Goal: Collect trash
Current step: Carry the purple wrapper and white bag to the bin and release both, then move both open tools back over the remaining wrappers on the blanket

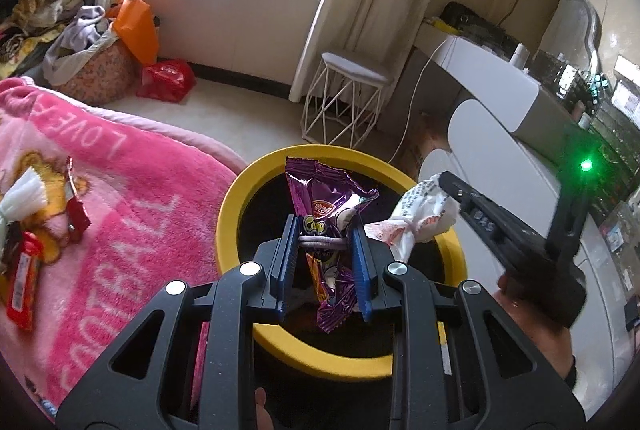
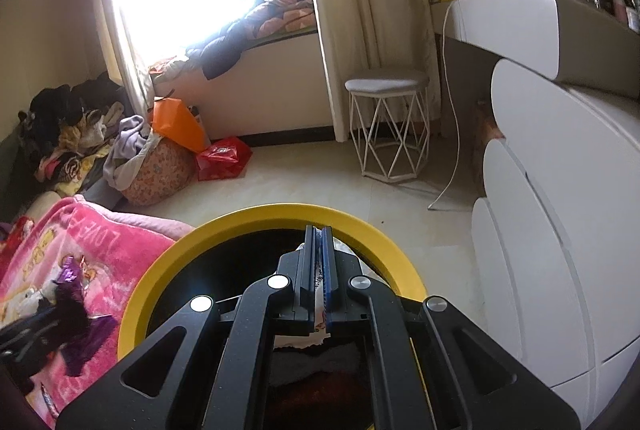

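Note:
My left gripper (image 1: pixel 326 226) is shut on a purple foil snack wrapper (image 1: pixel 320 186), which it holds above the black mouth of a yellow-rimmed bin (image 1: pixel 240 198). My right gripper (image 1: pixel 442 180) comes in from the right over the same bin, shut on a crumpled white printed wrapper (image 1: pixel 420 214). In the right wrist view the right gripper (image 2: pixel 319 230) has its blue pads pressed together on that white wrapper (image 2: pixel 320 280) over the bin (image 2: pixel 160 270). The purple wrapper (image 2: pixel 92 330) shows blurred at the lower left.
A pink blanket (image 1: pixel 140 198) left of the bin carries red wrappers (image 1: pixel 24 278) and a white tissue (image 1: pixel 24 198). A white wire stool (image 1: pixel 344 102), a white dresser (image 1: pixel 500 150), bags and clothes (image 1: pixel 100 62) stand around the floor.

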The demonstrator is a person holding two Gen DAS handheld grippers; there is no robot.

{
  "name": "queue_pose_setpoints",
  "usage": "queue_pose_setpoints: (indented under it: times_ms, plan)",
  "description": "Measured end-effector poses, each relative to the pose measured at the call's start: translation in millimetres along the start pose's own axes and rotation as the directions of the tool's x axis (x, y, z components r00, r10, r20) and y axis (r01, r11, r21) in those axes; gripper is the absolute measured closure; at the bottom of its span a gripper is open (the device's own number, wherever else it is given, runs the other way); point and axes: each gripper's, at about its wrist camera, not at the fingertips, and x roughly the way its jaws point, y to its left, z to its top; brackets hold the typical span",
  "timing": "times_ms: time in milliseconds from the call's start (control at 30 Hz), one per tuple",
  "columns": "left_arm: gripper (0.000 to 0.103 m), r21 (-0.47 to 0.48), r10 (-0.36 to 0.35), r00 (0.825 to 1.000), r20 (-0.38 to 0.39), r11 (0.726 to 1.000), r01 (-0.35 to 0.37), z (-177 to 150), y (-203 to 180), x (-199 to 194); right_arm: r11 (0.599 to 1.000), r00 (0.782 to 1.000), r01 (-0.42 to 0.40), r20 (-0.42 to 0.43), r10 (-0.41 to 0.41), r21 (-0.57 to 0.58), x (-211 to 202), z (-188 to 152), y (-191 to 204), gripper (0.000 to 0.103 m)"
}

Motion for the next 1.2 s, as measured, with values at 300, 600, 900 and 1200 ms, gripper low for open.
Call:
queue_pose_setpoints:
  times_ms: [300, 600, 900, 1200]
  plan:
    - [0.081, -0.023, 0.007, 1.0, -0.026, 1.0, -0.008, 3.9, 2.2, 18.6, 0.992, 0.997, -0.067, -0.02, 0.07, 0.109, 6.1, 4.1, -14.8, 0.081]
    - [0.011, -0.051, -0.002, 1.0, 0.014, 0.999, 0.003, 1.6, 6.9, 4.2, 0.984, 0.997, -0.074, -0.009, 0.077, 0.162, 1.9, 8.0, -24.4, 0.056]
    - [0.011, -0.055, 0.065, 0.995, 0.071, 0.997, -0.061, 2.5, 9.5, -17.0, 0.993, 0.997, -0.072, 0.004, 0.071, 0.096, -6.2, 10.5, -9.1, 0.046]
    - [0.011, -0.054, 0.117, 0.987, 0.113, 0.992, -0.111, 0.3, 23.3, -41.1, 0.994, 0.994, -0.106, 0.008, 0.106, 0.03, -15.0, 9.3, 15.5, 0.043]
